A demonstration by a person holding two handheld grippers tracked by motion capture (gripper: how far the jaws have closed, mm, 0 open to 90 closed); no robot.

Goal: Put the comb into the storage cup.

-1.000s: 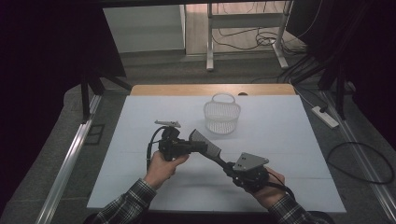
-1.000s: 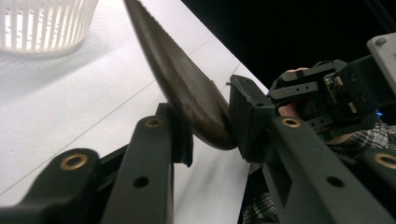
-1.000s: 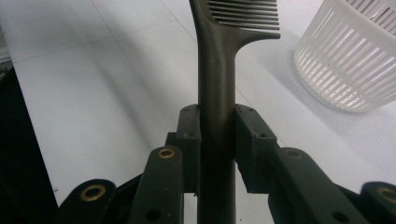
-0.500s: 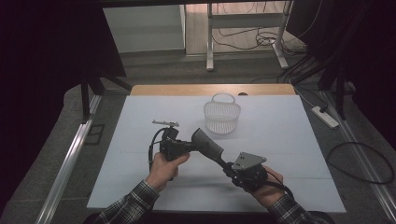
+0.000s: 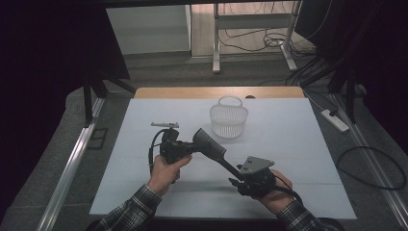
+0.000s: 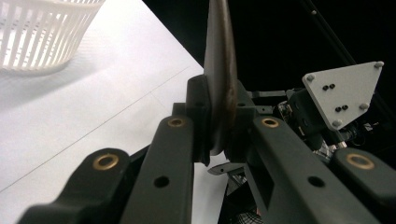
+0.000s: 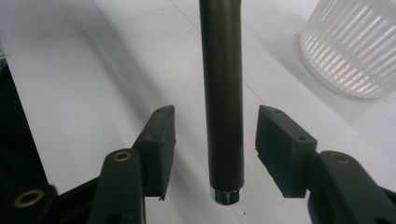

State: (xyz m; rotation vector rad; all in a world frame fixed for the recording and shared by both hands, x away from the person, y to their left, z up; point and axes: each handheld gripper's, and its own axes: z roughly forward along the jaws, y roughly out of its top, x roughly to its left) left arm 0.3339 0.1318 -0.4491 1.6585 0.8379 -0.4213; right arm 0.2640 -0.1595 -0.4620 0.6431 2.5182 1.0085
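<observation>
A white sheet [image 5: 298, 154] is covering the worktop [image 5: 192, 92], leaving a strip of bare wood showing along the far edge. A white slatted basket [image 5: 229, 118] is standing upright on the sheet toward the far side, near the middle. To its left, well apart from it, a small grey metal piece [image 5: 164, 124] is lying flat on the sheet. A small dark object [image 5: 249, 96] is sitting at the far wooden edge, just behind the basket.

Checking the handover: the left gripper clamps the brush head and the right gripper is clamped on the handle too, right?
Not quite. In the right gripper view the right gripper has just been opening; its jaws stand clear of the handle. The left gripper does clamp the brush head.
</observation>
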